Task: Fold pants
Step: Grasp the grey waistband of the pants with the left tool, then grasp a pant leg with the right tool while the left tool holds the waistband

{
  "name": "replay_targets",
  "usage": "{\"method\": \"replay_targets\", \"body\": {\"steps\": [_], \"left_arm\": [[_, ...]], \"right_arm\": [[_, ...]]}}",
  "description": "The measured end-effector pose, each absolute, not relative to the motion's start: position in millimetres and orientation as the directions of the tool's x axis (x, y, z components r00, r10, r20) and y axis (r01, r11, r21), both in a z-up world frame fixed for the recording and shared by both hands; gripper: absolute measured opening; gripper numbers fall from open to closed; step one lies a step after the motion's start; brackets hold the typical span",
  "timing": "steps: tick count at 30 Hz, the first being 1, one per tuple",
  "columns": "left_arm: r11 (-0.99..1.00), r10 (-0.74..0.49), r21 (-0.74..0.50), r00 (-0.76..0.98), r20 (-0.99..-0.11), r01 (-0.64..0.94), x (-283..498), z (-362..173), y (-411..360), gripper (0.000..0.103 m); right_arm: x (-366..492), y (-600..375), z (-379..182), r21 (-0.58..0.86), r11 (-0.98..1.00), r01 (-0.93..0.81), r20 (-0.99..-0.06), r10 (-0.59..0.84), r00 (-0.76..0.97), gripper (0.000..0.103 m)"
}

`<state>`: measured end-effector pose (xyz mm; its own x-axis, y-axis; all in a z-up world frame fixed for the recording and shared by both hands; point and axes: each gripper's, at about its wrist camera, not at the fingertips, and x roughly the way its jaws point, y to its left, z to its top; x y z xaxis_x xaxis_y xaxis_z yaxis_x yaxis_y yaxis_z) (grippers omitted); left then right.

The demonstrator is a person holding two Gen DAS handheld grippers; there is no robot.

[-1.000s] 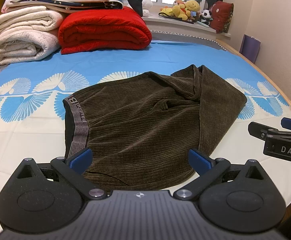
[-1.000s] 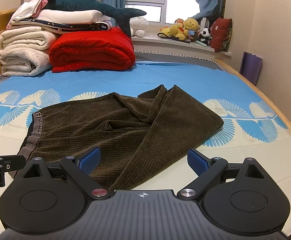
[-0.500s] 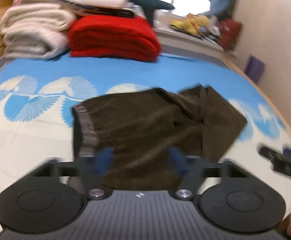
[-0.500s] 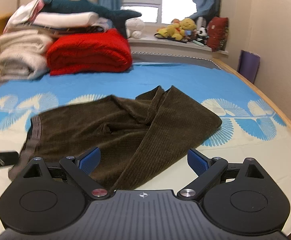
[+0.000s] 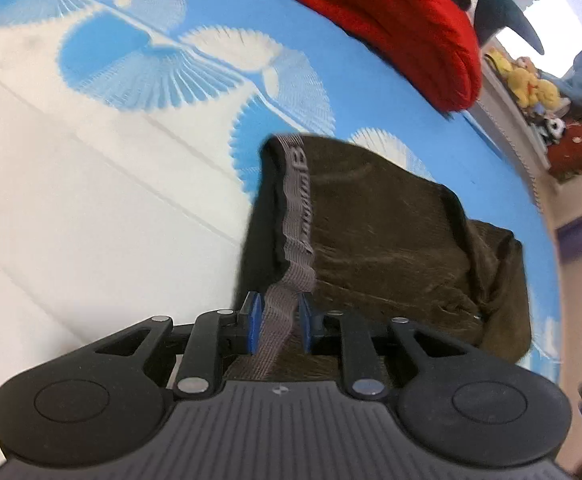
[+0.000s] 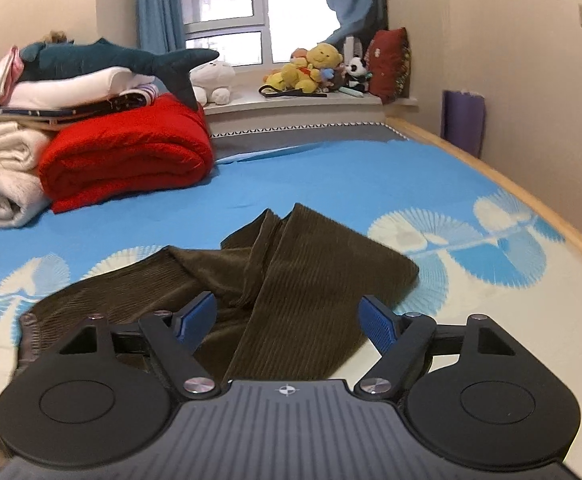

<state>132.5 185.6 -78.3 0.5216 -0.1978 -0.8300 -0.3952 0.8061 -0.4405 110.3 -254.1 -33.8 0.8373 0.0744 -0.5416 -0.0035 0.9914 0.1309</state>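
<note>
Daylight enters through the window [image 6: 227, 12] at the far end of the bed [image 6: 331, 176], and its panes are blown out to plain white. The room below the window is evenly and softly lit, with only faint shadows under the red blanket [image 6: 127, 160]. The right wrist view is sharp. The left wrist view is tilted and smeared by motion blur, most over the pants [image 5: 391, 232] and the sheet pattern. Both views bend strongly toward their dark rounded corners.
</note>
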Motion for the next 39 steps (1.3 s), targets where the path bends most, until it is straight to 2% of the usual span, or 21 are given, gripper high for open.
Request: {"method": "replay_targets", "body": {"steps": [2, 3, 5, 7, 10, 15, 20, 21, 22, 23, 24, 25, 26, 28, 32, 36, 38, 39], "left_arm": [[0.847, -0.157, -0.374, 0.494, -0.855, -0.378, 141.6, -88.7, 184.0, 0.022], [0.843, -0.165, -0.378, 0.485, -0.859, -0.382, 145.9, -95.2, 186.9, 0.022], [0.823, -0.215, -0.431, 0.499, -0.839, -0.371, 152.4, -106.8, 191.9, 0.033], [0.829, -0.224, -0.420, 0.469, -0.854, -0.368, 157.2, -117.4, 191.8, 0.037], [0.843, -0.238, -0.414, 0.453, -0.859, -0.343, 161.5, -126.4, 190.0, 0.055], [0.841, -0.266, -0.419, 0.413, -0.871, -0.342, 169.7, -146.4, 187.3, 0.062], [0.886, -0.248, -0.353, 0.335, -0.909, -0.300, 181.8, -165.1, 170.7, 0.062], [0.896, -0.239, -0.340, 0.337, -0.911, -0.285, 183.1, -164.8, 167.0, 0.062], [0.906, -0.230, -0.329, 0.341, -0.912, -0.267, 184.6, -163.7, 162.7, 0.060], [0.916, -0.225, -0.319, 0.343, -0.912, -0.245, 184.8, -163.5, 157.9, 0.051], [0.928, -0.214, -0.300, 0.344, -0.914, -0.222, 184.0, -163.3, 152.5, 0.048], [0.942, -0.188, -0.269, 0.349, -0.918, -0.199, 182.4, -161.9, 147.4, 0.039], [0.952, -0.171, -0.246, 0.351, -0.921, -0.181, 182.2, -160.3, 143.8, 0.030], [0.957, -0.151, -0.229, 0.370, -0.917, -0.178, 177.3, -152.5, 141.6, 0.016], [0.927, -0.192, -0.332, 0.539, -0.820, -0.176, 157.2, -102.6, 153.9, 0.012], [0.908, -0.196, -0.400, 0.714, -0.672, -0.128, 116.4, -37.6, 174.8, 0.010], [0.912, -0.155, -0.384, 0.743, -0.651, -0.146, 93.6, -21.7, 188.5, 0.010], [0.914, -0.117, -0.361, 0.735, -0.668, -0.182, 83.3, -20.3, 198.2, 0.010]], "right_arm": [[133.1, -249.0, -44.2, 0.135, 0.991, -0.021, -0.561, 0.094, 0.822, 0.080], [146.7, -244.4, -52.6, 0.136, 0.990, -0.031, -0.581, 0.105, 0.807, 0.080], [165.2, -233.8, -68.6, 0.126, 0.991, -0.047, -0.632, 0.117, 0.766, 0.080], [182.2, -218.0, -89.6, 0.114, 0.991, -0.066, -0.693, 0.127, 0.710, 0.078], [207.6, -194.0, -122.1, 0.083, 0.992, -0.090, -0.780, 0.121, 0.614, 0.079], [236.0, -171.2, -175.2, 0.001, 0.992, -0.125, -0.885, 0.059, 0.463, 0.079], [247.2, -172.7, -197.6, -0.047, 0.990, -0.133, -0.913, 0.011, 0.407, 0.079], [247.3, -173.8, -194.8, -0.043, 0.991, -0.126, -0.913, 0.013, 0.408, 0.075], [246.6, -174.4, -191.0, -0.043, 0.992, -0.120, -0.911, 0.010, 0.413, 0.060], [245.0, -175.7, -185.6, -0.039, 0.992, -0.118, -0.908, 0.014, 0.419, 0.051], [243.6, -177.5, -180.8, -0.029, 0.993, -0.116, -0.906, 0.023, 0.423, 0.031], [241.4, -180.9, -175.3, -0.011, 0.993, -0.115, -0.903, 0.040, 0.427, 0.014], [238.4, -184.9, -168.1, 0.006, 0.994, -0.114, -0.898, 0.055, 0.436, 0.007], [230.5, -193.1, -152.9, 0.012, 0.995, -0.097, -0.871, 0.059, 0.488, 0.007], [197.6, -230.8, -92.6, 0.103, 0.993, -0.053, -0.764, 0.113, 0.636, 0.006], [138.0, -263.0, -30.5, 0.216, 0.947, -0.238, -0.584, 0.321, 0.745, 0.006], [115.1, -274.7, -19.7, 0.312, 0.869, -0.385, -0.544, 0.495, 0.677, 0.007], [104.7, -275.5, -21.9, 0.351, 0.823, -0.447, -0.542, 0.568, 0.619, 0.007]]}}
